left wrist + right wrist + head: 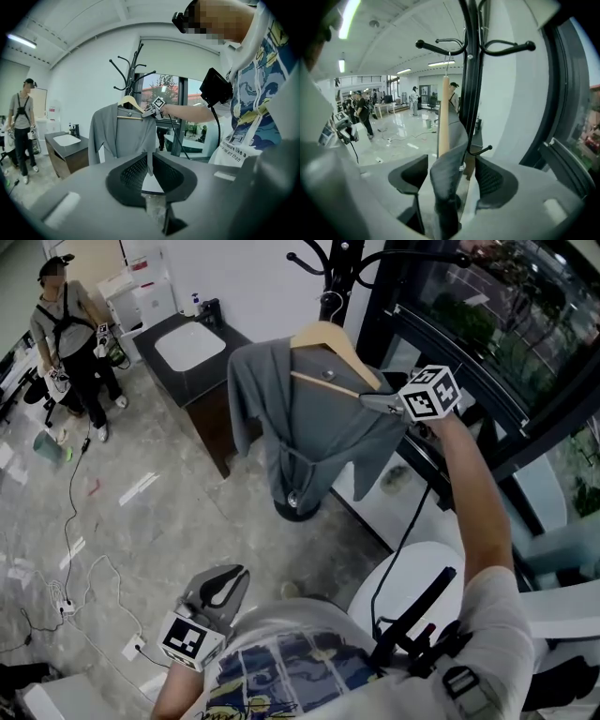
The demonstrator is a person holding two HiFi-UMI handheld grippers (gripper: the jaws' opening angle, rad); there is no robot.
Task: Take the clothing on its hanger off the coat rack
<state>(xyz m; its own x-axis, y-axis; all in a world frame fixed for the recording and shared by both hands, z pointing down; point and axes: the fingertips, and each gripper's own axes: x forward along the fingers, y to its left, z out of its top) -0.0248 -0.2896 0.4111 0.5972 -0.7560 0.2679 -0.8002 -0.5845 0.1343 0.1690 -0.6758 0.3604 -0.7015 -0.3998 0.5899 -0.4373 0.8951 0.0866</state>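
A grey garment [300,427] hangs on a wooden hanger [323,338], whose wire hook sits over an arm of the black coat rack [333,268]. My right gripper [372,400] is raised to the hanger's right shoulder. In the right gripper view its jaws stand wide apart around the cloth-covered hanger end [447,173], with a gap on both sides. The wooden bar [444,117] and the hook [449,56] rise in front of the rack's pole [471,70]. My left gripper [223,589] hangs low near my body, shut and empty, pointing toward the garment [119,136].
A dark cabinet with a white sink [192,348] stands left of the rack. A black window frame [450,352] runs close behind on the right. A person [70,334] stands far left. Cables [70,549] lie across the floor. A white round seat [412,577] is below my right arm.
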